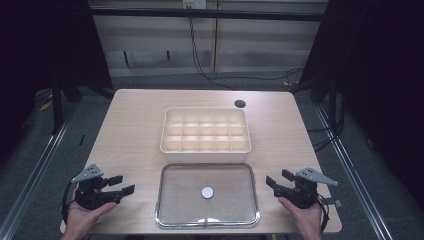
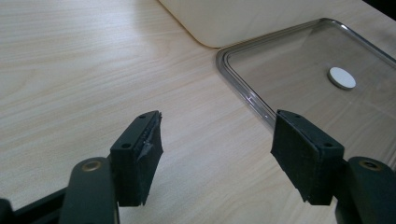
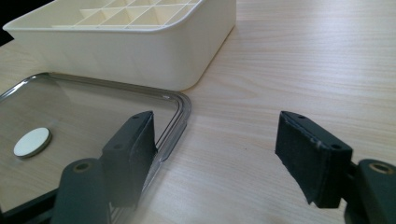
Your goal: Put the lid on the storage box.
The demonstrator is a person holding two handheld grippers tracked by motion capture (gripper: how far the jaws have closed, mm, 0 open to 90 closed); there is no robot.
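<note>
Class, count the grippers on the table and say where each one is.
2. The left gripper is at the near left of the table, beside the clear lid; the right gripper is at the near right. Both are open and empty.

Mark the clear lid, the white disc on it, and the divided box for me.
clear lid (image 1: 170, 212), high view, bare pane left of centre
white disc (image 1: 207, 192), high view, its middle
divided box (image 1: 205, 149), high view, near outer wall

Soft overhead light falls evenly on the surface, while the room toward 9 and 3 o'clock sinks into near black. The clear lid carries a pale glare at its 6 o'clock rim. Both gripper views are sharp, their jaws slightly soft near the bottom edge.
</note>
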